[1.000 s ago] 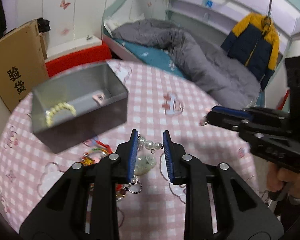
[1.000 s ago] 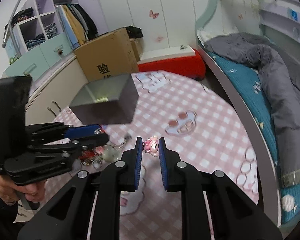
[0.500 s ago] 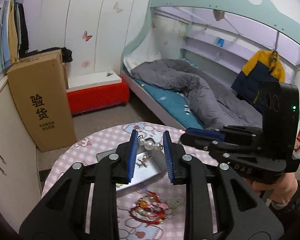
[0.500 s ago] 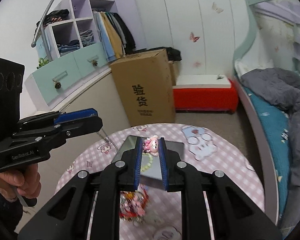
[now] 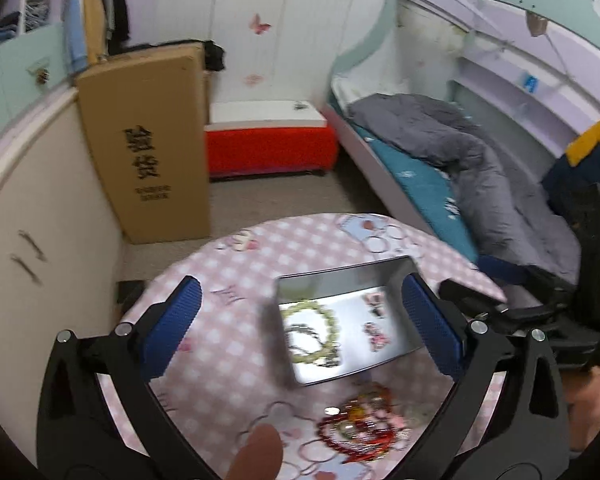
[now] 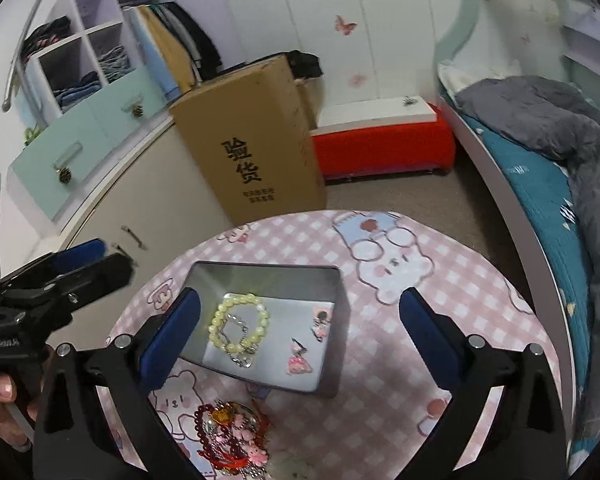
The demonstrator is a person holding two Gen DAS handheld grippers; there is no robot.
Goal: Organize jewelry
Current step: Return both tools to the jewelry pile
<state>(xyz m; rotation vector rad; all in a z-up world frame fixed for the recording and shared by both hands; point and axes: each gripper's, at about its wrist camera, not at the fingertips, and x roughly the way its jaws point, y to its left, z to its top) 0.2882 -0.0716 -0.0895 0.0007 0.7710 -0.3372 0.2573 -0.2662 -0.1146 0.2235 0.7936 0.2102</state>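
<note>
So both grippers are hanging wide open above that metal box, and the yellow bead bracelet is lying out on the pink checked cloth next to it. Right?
Not quite. The yellow bead bracelet lies inside the metal box, not on the pink checked cloth; the right wrist view shows it on the box floor. The rest holds: the left gripper and right gripper are above the box, jaws opening wide, nothing between them.

We see a grey metal box (image 6: 332, 364) with a smooth, dully reflective floor, standing on a pink checked tablecloth (image 6: 420, 312) that looks slick and wipeable. Inside it, the pale yellow bead bracelet (image 6: 239, 322) is glossy; beside the box, the dark red beads (image 6: 206, 432) shine too. Our grippers' frames are matt black plastic, their blue pads (image 6: 172, 336) finely textured. The cardboard carton (image 6: 252, 136) is plain matt brown paperboard.
</note>
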